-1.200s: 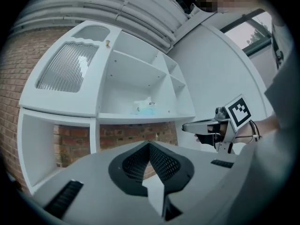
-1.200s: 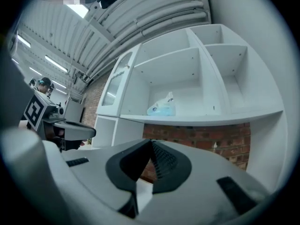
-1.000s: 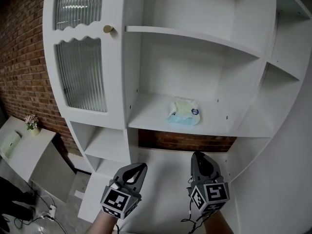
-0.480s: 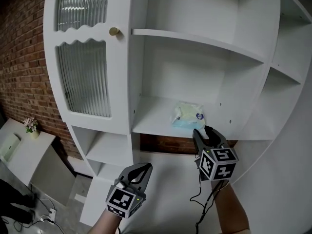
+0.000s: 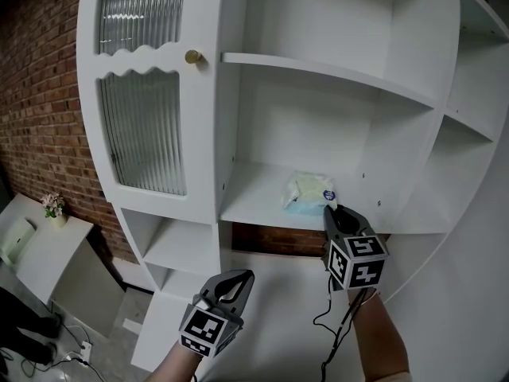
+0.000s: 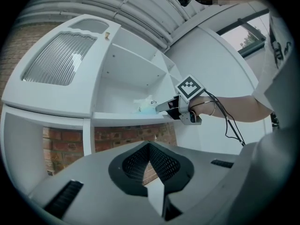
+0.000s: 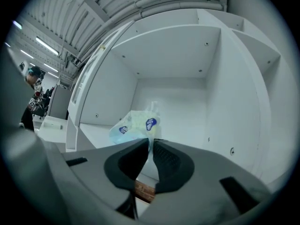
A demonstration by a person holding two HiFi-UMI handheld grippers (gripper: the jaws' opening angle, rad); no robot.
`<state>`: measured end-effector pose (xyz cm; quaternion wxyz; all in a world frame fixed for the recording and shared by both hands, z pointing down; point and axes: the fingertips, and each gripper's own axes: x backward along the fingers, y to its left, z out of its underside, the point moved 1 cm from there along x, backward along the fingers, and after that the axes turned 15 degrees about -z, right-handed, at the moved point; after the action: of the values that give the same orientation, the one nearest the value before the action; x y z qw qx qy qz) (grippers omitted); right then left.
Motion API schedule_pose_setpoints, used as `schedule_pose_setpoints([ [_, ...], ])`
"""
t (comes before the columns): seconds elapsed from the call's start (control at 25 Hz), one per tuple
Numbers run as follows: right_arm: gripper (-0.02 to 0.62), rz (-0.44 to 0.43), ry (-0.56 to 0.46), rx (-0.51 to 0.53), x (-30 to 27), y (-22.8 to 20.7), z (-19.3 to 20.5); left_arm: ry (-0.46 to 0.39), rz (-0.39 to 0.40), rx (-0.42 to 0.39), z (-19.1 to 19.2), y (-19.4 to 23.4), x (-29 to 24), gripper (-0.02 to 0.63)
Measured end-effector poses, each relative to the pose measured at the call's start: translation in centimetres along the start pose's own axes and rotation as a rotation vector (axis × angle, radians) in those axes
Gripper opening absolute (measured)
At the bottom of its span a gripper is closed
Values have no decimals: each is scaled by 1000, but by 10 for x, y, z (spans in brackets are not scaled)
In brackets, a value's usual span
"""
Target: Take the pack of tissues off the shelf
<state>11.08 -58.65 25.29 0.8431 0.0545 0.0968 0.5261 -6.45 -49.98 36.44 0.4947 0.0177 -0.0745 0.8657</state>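
The pack of tissues (image 5: 308, 191), pale yellow and light blue with round blue labels, lies on the middle shelf (image 5: 254, 205) of the white cabinet. It also shows in the right gripper view as the pack of tissues (image 7: 133, 125) and in the left gripper view as the pack of tissues (image 6: 146, 106). My right gripper (image 5: 330, 209) reaches to the shelf's front edge. Its jaws are closing, and the tips of the right gripper (image 7: 152, 142) pinch the pack's near edge. My left gripper (image 5: 238, 277) hangs low in front of the cabinet, shut and empty.
A ribbed-glass door (image 5: 143, 134) with a brass knob (image 5: 193, 56) closes the cabinet's left part. Bare shelves lie above, below and to the right. A brick wall (image 5: 40, 94) stands at left, with a low white table (image 5: 32, 253) and a small plant (image 5: 52, 205).
My right gripper rose from low beside the left one up to the shelf, its tips arriving at the pack. The left gripper stayed low.
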Motion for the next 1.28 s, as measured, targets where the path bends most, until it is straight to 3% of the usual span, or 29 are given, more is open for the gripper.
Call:
schedule_pose_setpoints([
  [0.4,18,7,-76,14,21,13,-4,9,13,-7,0,-9,8,12],
  [0.84,14,9,-201,64,83,67,7,61,37,11,20,-27,41,12],
  [1.28,14,-65,-103,-10,113,135,95,87,19,24,31,-25,79,12],
])
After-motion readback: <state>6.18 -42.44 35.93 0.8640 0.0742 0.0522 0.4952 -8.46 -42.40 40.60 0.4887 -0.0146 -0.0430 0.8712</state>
